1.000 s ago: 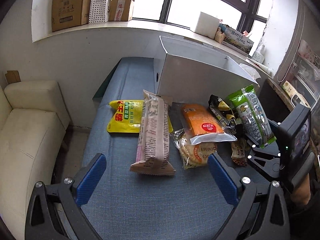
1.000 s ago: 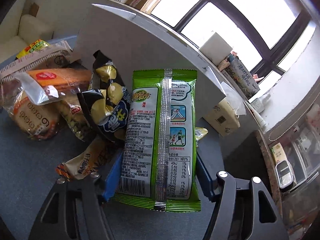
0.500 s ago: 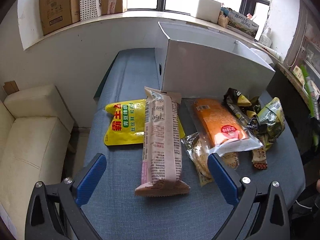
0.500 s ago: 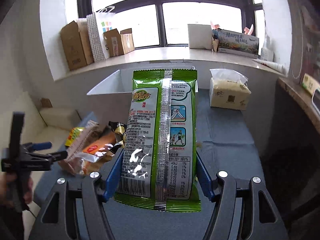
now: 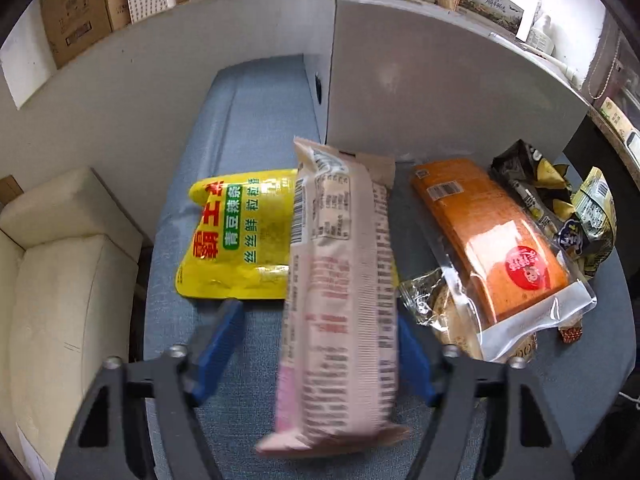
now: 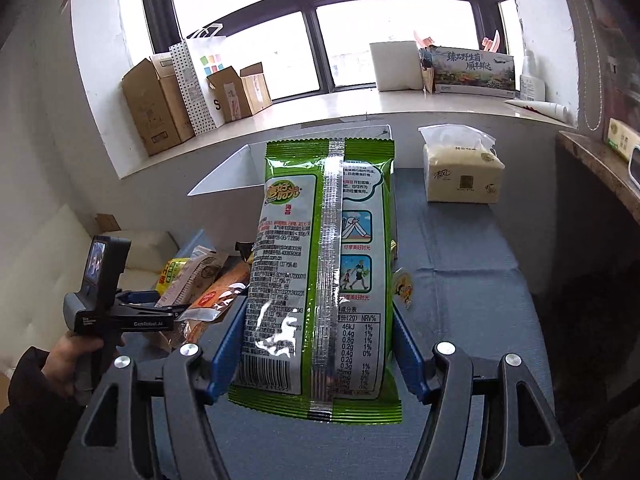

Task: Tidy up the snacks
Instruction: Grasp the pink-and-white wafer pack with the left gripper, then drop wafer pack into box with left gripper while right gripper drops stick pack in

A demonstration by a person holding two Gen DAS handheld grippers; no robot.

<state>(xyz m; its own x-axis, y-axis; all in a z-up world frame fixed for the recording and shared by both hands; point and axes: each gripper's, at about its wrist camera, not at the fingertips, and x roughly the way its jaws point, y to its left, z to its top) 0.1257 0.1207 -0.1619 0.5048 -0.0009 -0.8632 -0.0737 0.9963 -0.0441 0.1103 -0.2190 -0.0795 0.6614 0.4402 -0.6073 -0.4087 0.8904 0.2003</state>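
Right gripper (image 6: 316, 356): jaws clamped on green snack pack (image 6: 320, 272), held upright above bench (image 6: 472, 264), facing white box (image 6: 248, 172), likely its destination. Left gripper (image 5: 316, 344): jaws straddle pink-beige packet (image 5: 340, 288) just before white box; contact unclear, cannot tell grip.
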